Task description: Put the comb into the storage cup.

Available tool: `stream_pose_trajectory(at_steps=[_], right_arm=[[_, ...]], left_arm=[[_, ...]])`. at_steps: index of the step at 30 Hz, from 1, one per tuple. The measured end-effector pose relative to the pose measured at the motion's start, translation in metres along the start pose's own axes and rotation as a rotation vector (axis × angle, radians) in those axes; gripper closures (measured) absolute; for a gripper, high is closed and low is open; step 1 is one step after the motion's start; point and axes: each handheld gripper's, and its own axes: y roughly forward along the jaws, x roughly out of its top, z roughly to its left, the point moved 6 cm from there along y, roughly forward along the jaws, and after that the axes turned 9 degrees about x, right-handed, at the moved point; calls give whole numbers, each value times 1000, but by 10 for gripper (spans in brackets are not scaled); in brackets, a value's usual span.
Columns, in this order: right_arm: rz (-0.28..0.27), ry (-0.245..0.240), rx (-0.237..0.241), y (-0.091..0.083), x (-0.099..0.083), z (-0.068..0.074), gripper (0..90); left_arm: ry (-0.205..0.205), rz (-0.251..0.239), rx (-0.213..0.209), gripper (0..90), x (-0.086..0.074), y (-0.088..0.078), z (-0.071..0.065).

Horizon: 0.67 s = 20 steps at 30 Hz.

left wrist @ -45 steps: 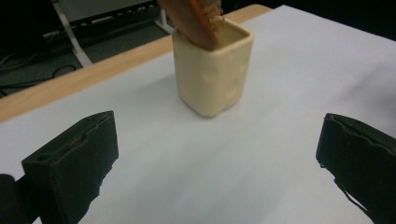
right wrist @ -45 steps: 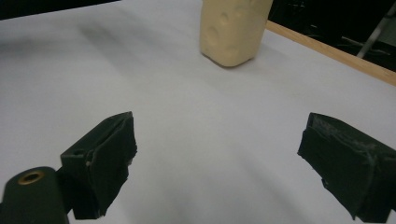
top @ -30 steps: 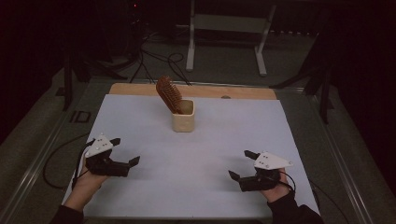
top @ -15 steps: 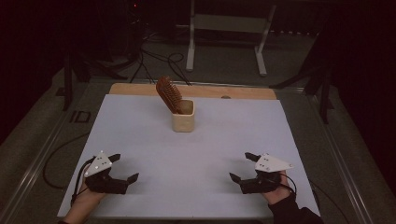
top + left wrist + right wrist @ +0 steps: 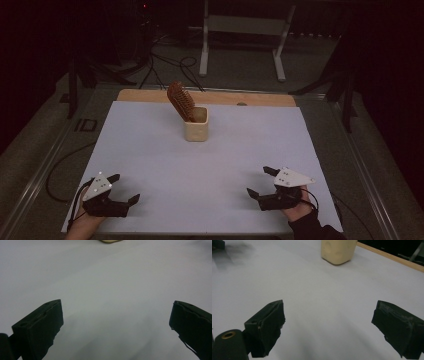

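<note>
**Inspector:** Position of the cup and brush?

**Assistant:** The cream cup [image 5: 195, 124] stands upright toward the far middle of the desk [image 5: 210, 165], on the white sheet, just short of the wooden strip [image 5: 270, 99] along the far edge. The brown hairbrush [image 5: 180, 101] stands in it, head up, tilted to the left.

**Inspector:** Left gripper?

**Assistant:** The left gripper [image 5: 121, 189] sits at the near left corner, close to the near edge of the sheet. Its jaws are spread wide with nothing between them. In the left gripper view, bare white sheet lies between them and the base of the cup [image 5: 110, 241] just shows at the top edge, well apart.

**Inspector:** Right gripper?

**Assistant:** The right gripper [image 5: 260, 181] sits at the near right, likewise near the near edge. Jaws apart, holding nothing. In the right gripper view the cup [image 5: 338, 250] stands far ahead of the jaws, slightly left of centre, with the wooden strip behind it to the right.

**Inspector:** Room to move?

**Assistant:** Bare sheet lies between both grippers and the cup.
</note>
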Motion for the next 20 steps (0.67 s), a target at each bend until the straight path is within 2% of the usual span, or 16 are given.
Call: stream_pose_trajectory(at_steps=[4,6,7,11,14,17,19,20], right_arm=[[4,-1,0,1,-2,0,95],[1,-18,-3,2,-2,0,95],[-2,-21,6,3,-2,0,94],[-15,-50,-17,3,-1,-1,94],[-14,-45,-28,3,-1,-2,94],[11,-29,-36,3,-2,-6,103],[0,-20,-25,2,-2,-7,119],[-3,-24,-40,1,-1,-8,118]], left_arm=[[-6,-3,28,0,-2,-2,4],[-12,-8,30,0,-2,-2,3],[-2,-11,28,0,-2,-2,2],[17,-14,20,0,-2,-2,-1],[11,-14,19,0,-3,-1,-1],[9,-15,20,0,-3,-1,-1],[9,-14,24,0,-3,-1,-1],[12,-17,21,0,-2,-2,-2]])
